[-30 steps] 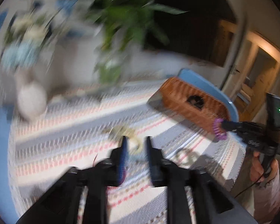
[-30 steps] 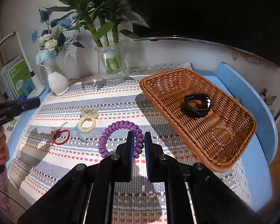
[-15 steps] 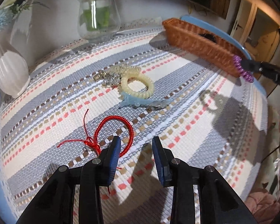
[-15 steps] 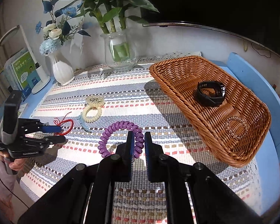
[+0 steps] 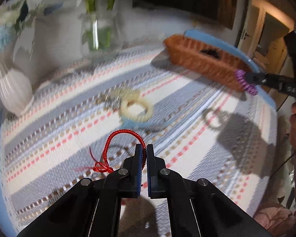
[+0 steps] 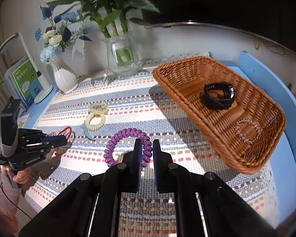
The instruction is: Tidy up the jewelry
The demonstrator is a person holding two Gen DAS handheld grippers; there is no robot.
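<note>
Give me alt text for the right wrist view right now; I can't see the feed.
The right gripper is shut on a purple coil bracelet above a striped cloth. To the right a wicker basket holds a black watch and a clear bracelet; at left the left gripper pinches a red cord bracelet.
</note>
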